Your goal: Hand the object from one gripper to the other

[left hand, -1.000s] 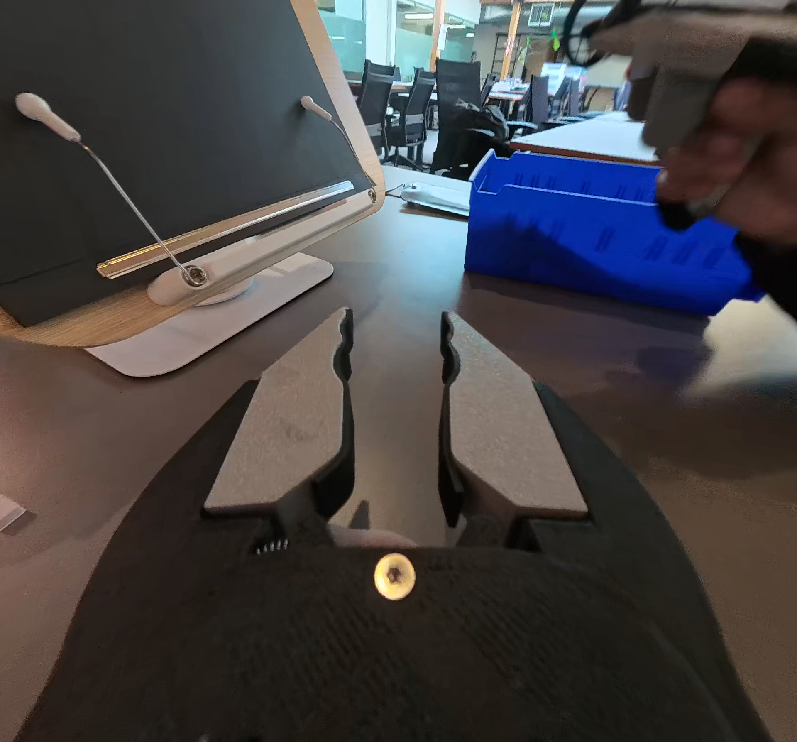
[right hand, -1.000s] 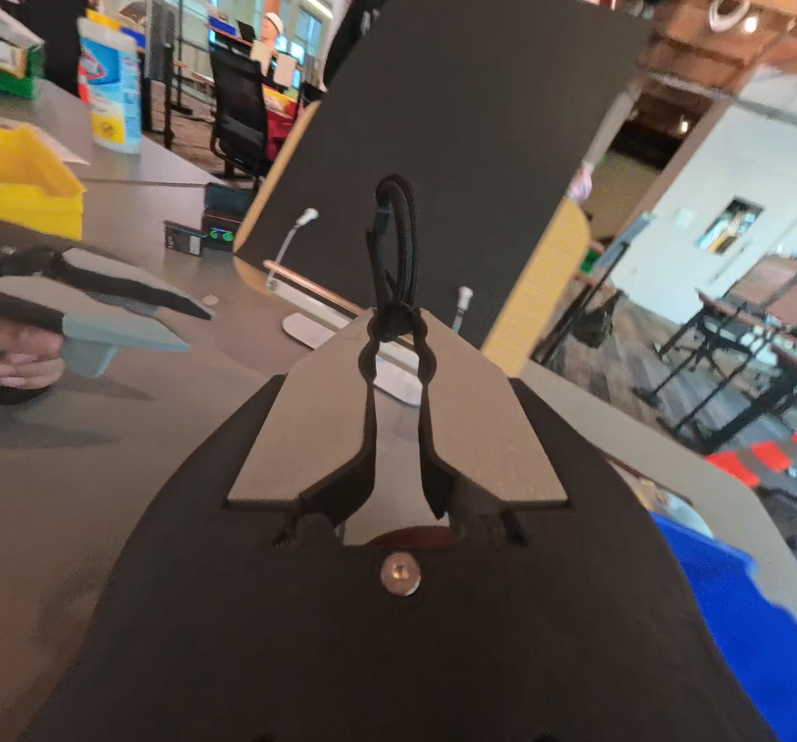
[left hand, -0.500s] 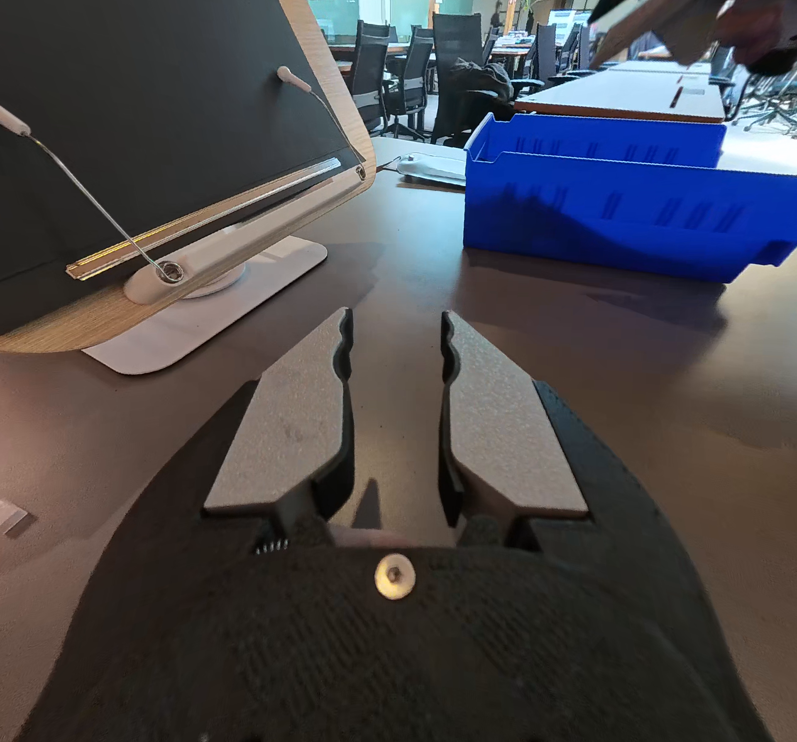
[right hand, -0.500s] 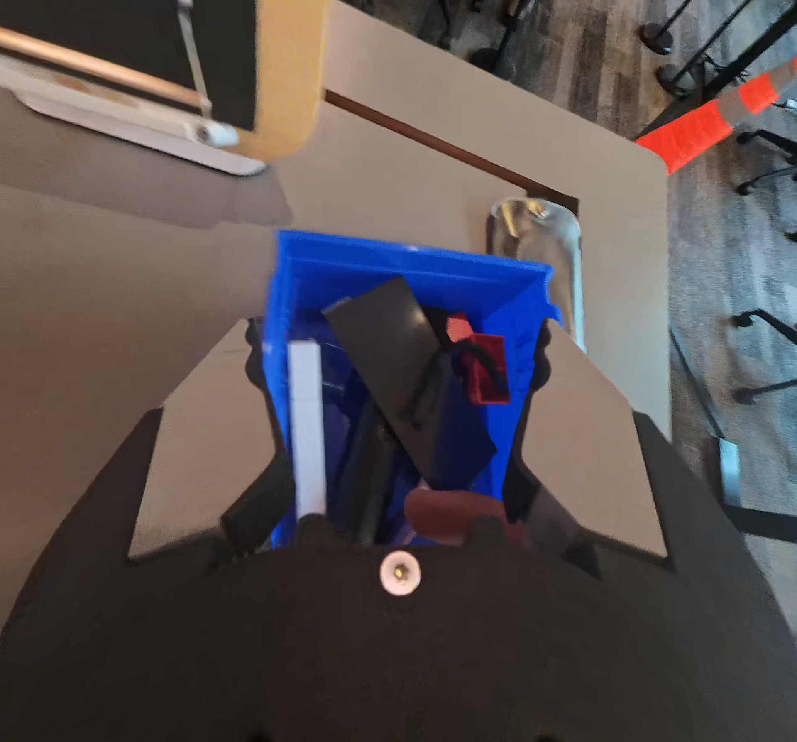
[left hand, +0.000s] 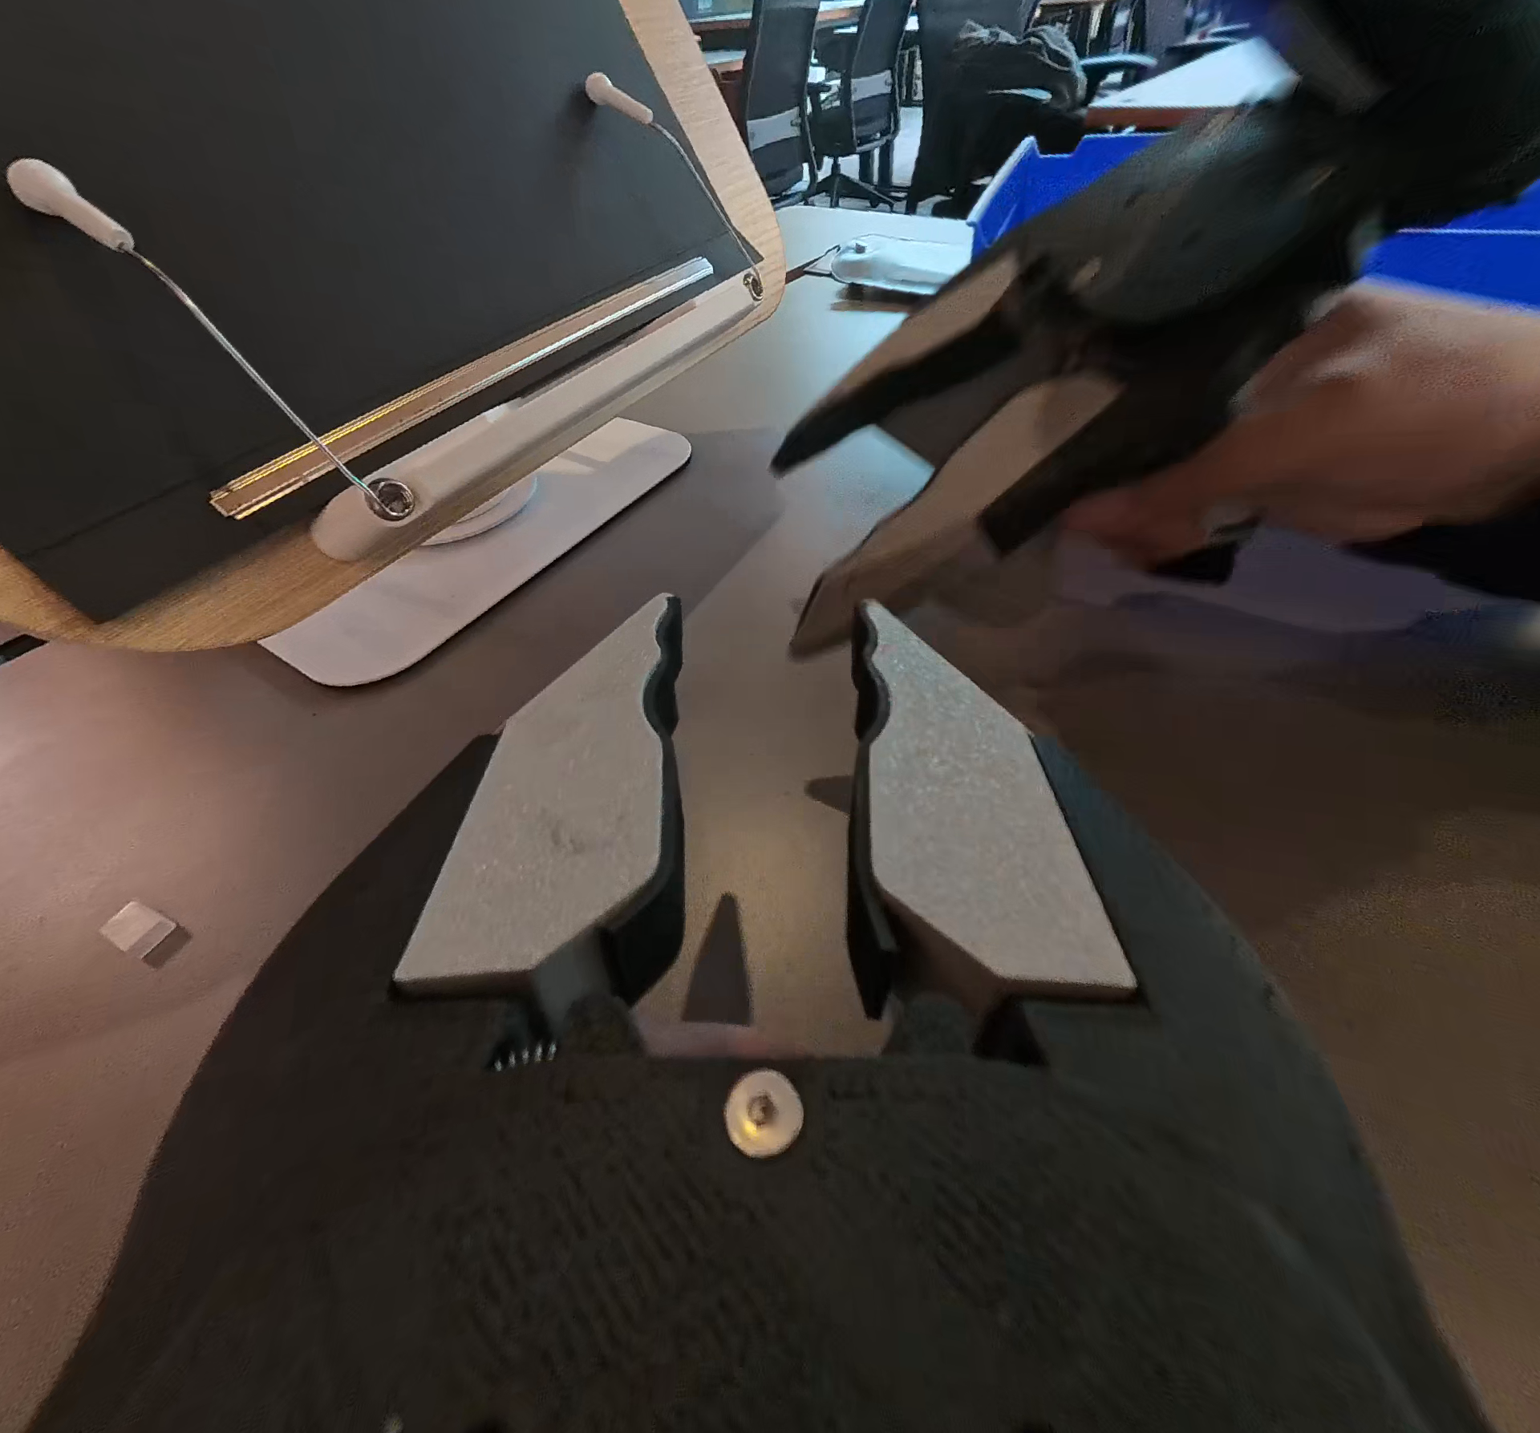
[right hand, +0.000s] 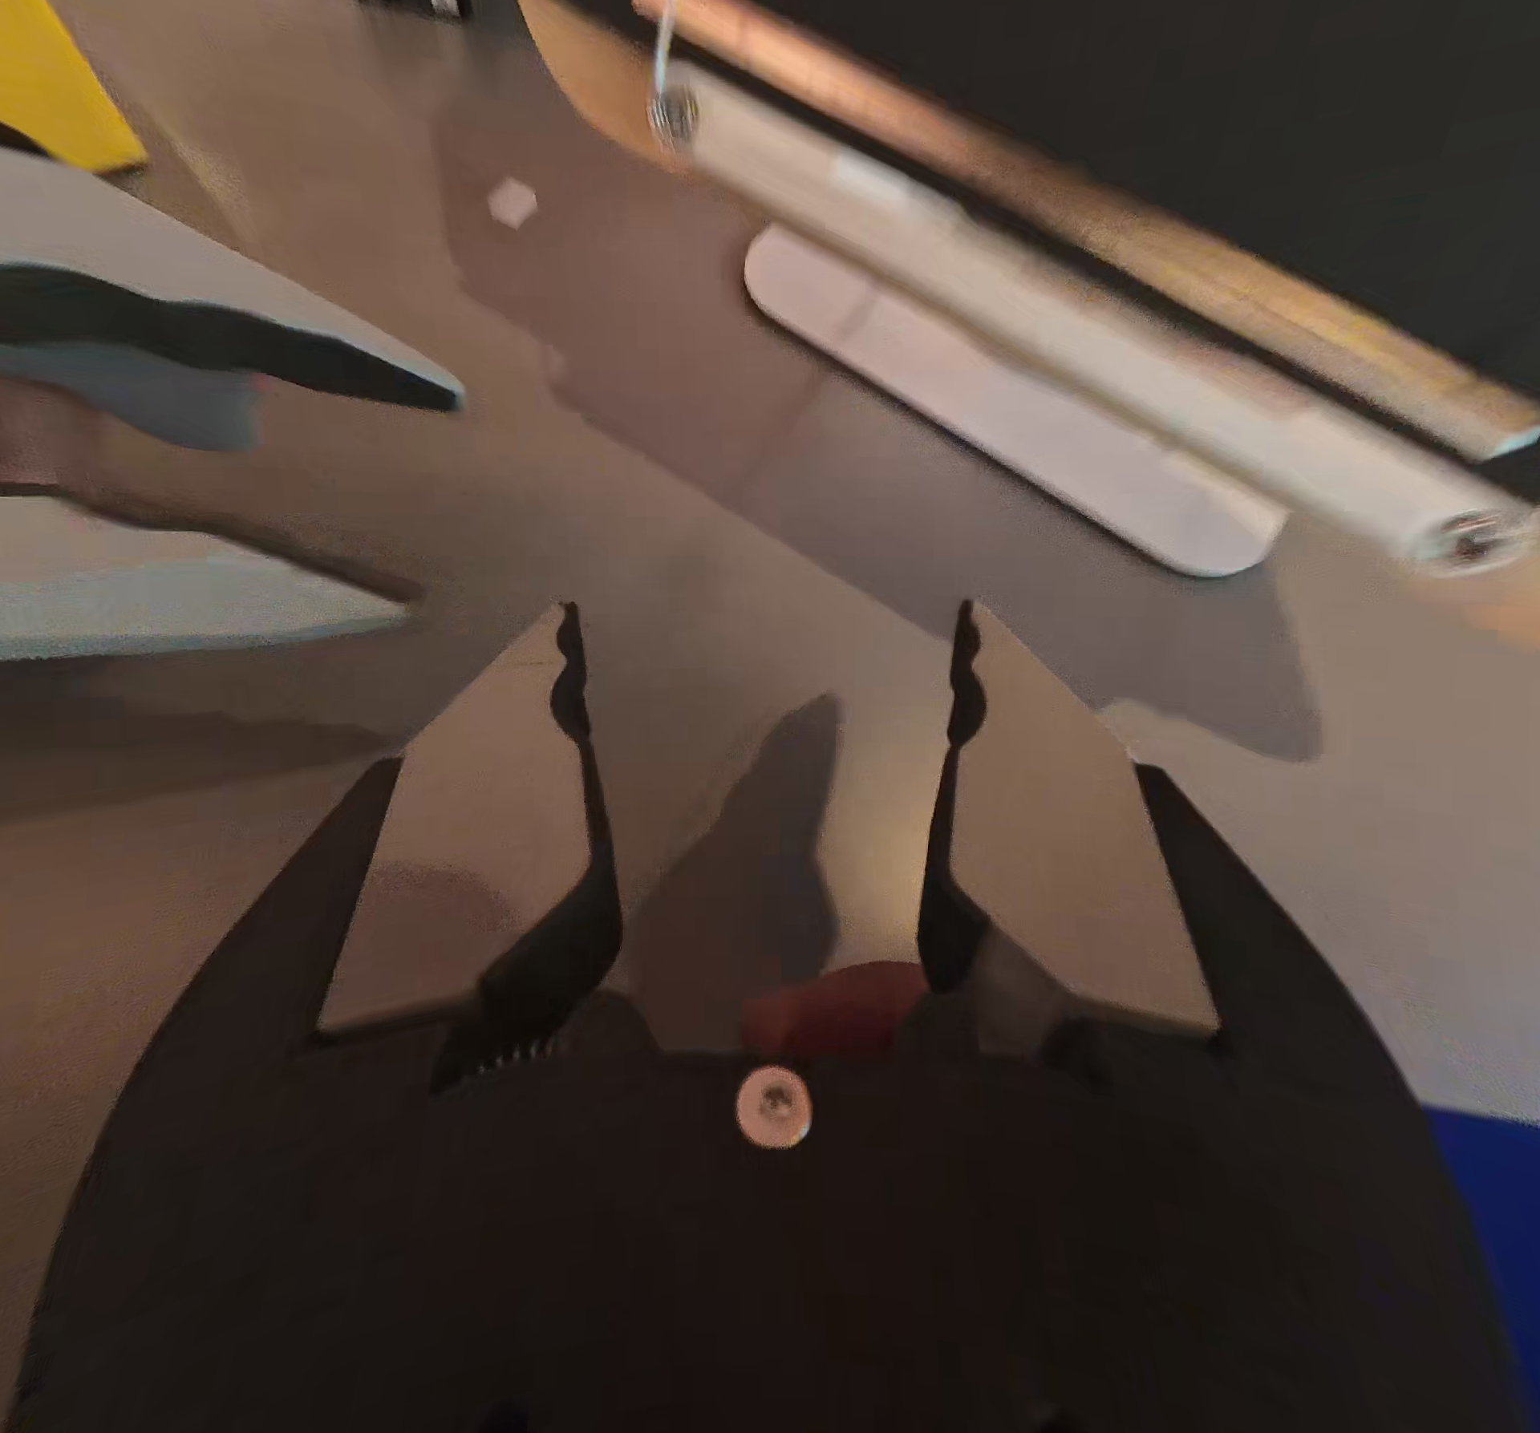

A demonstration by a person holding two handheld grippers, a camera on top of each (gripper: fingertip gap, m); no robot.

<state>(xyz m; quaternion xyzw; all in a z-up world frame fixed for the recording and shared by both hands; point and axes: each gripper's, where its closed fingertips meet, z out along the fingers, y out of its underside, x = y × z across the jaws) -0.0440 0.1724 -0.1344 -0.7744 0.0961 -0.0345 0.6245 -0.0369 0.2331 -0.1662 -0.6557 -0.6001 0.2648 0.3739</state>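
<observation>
Blue bin (left hand: pixel 1058 177) right of the stand (left hand: pixel 350 143) may hide the object. I see it in neither view, so its weight and best hold stay guesses. My left gripper (left hand: pixel 762 631) and right gripper (right hand: pixel 767 611) both gape empty before the stand.

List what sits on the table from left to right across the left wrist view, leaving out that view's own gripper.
Small pale sticker → book stand → flat white device → right gripper → blue bin.
</observation>
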